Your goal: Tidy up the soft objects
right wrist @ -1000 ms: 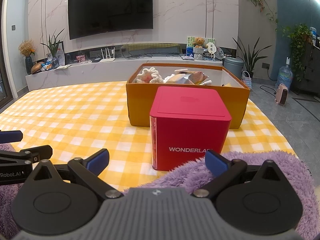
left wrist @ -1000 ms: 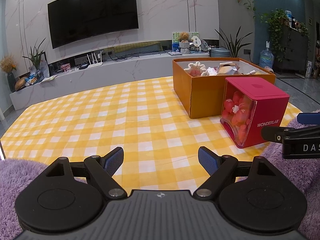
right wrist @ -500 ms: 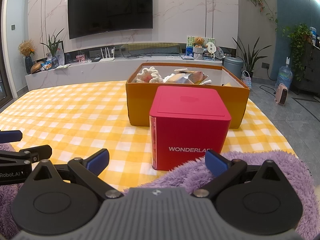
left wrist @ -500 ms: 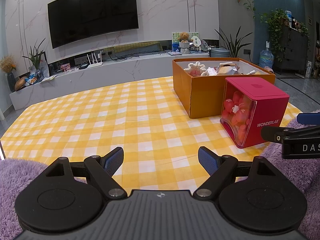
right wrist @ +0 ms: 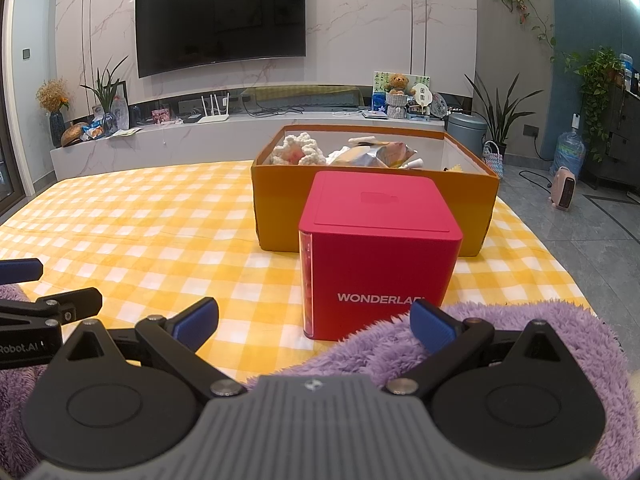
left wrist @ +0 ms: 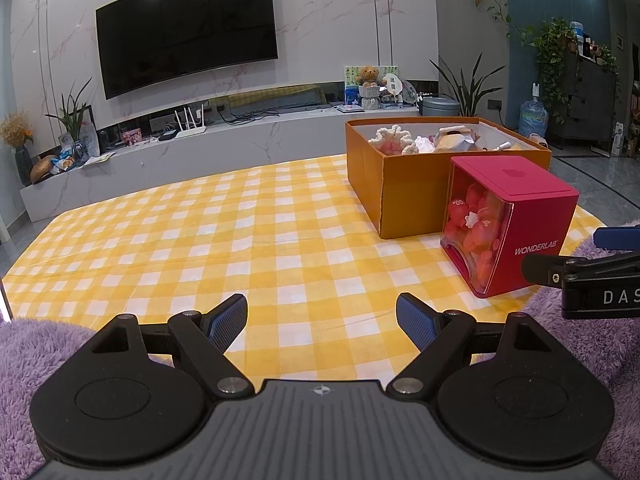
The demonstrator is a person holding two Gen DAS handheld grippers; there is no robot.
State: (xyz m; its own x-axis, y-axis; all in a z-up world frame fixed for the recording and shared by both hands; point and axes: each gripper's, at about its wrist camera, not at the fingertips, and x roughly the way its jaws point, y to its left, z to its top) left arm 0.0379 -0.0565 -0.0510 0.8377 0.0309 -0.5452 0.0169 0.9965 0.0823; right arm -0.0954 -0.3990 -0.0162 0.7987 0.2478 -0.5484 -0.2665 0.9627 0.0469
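Yellow-checked cloth covers the table, most of it bare. Orange box sits toward the far right corner, open-topped so things drop in from above. Inside it lie a knitted cream-and-pink piece at its left end and crumpled packets beside it, so soft items already lie gathered there. Whether more are due in or these are due out, the views don't settle.

Red cube marked WONDERLAB stands just in front of the box, touching or nearly so, lid on. Its clear side faces left and shows red pieces inside; soft or not, can't tell.

Purple fluffy fabric bunches along the table's near edge, right beside the cube. More of it shows at the near left corner.

Left gripper hovers low over bare cloth at the near edge, jaws wide, nothing between them. Right gripper sits over the purple fabric, also wide and empty, with its right finger over the pile, the cube straight ahead. Judgement: both parked apart to keep the middle free.
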